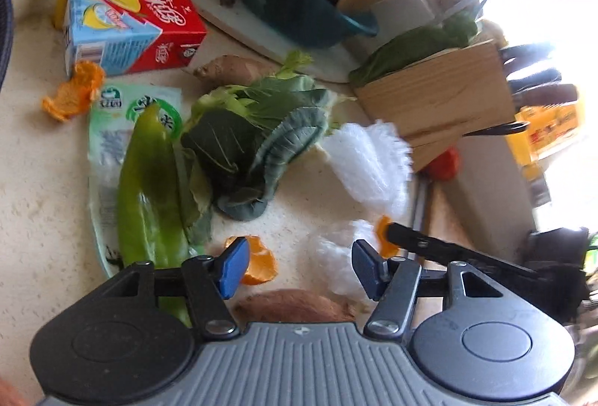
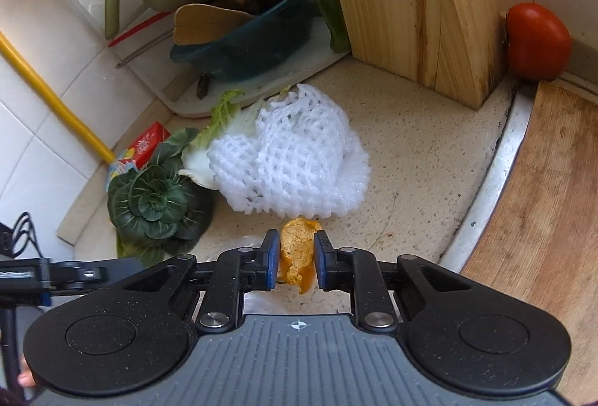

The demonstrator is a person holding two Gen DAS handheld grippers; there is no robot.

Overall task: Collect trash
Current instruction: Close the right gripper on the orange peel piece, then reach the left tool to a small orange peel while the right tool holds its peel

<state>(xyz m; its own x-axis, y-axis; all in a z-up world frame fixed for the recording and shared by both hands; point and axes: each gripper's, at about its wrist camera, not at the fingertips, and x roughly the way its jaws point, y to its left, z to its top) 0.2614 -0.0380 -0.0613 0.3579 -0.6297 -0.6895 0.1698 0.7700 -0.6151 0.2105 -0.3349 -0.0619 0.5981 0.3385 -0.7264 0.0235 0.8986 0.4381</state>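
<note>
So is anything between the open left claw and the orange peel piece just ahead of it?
Nothing visible. The left claw is open, with the orange peel piece on bare counter by its left finger. The white foam net sits beside its right finger, not in between.

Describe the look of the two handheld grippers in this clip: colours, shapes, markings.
Both match: the left gripper and right gripper each have a grey ribbed body, flanked by two rounded black housings with circular caps. Black linkage arms with silver screws carry blue fingertip pads. A small crosshair mark sits at the body's front edge. No sleeves are visible.
</note>
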